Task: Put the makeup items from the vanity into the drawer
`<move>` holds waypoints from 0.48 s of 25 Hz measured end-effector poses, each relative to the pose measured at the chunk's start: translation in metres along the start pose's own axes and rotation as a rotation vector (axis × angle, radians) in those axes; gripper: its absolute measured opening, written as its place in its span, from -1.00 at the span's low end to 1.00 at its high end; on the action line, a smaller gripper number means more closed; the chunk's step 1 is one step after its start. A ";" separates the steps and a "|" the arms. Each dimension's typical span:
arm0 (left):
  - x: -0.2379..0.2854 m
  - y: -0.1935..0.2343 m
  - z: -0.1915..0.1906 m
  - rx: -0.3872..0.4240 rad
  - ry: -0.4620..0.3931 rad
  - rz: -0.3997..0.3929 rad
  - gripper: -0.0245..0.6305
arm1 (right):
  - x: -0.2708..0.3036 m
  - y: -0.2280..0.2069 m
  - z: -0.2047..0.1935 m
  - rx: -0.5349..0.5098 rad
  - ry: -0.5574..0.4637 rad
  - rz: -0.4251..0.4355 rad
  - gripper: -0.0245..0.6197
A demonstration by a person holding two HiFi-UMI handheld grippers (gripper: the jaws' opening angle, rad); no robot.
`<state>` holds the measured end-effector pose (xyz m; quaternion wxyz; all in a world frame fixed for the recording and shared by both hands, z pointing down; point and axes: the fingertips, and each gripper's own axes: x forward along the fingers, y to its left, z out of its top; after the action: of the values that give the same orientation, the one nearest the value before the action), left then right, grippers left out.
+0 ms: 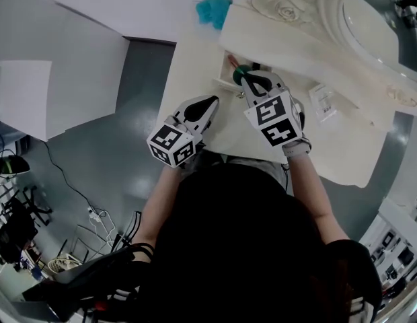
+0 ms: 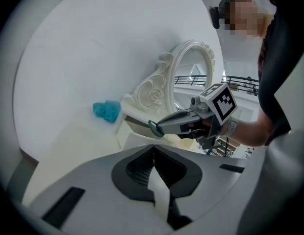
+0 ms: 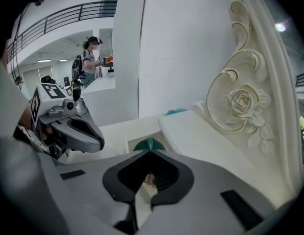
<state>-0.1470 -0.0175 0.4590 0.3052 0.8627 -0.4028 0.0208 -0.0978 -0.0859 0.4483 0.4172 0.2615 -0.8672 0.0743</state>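
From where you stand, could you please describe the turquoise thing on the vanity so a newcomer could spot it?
Find the big white mirror with the carved rose. Past the end of its base, by the wall, sits a small lumpy turquoise thing. Everything beside it is cream or white.

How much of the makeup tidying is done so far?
Probably partway. The small white drawer stands open with something pinkish inside. Nothing is in hand: the left gripper and right gripper are both shut and empty. A fluffy teal item and a small white box remain on the cream vanity top.
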 end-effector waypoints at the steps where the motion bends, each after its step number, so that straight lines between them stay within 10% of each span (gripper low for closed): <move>1: -0.002 0.004 0.001 -0.003 -0.001 0.001 -0.88 | 0.003 -0.001 0.002 -0.006 0.014 -0.010 -0.85; 12: -0.010 0.025 0.012 -0.007 -0.015 -0.023 -0.88 | 0.026 0.009 0.003 -0.025 0.118 -0.035 -0.85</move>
<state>-0.1737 -0.0295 0.4591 0.3054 0.8663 -0.3952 0.0094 -0.1179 -0.0900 0.4671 0.4720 0.2667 -0.8373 0.0712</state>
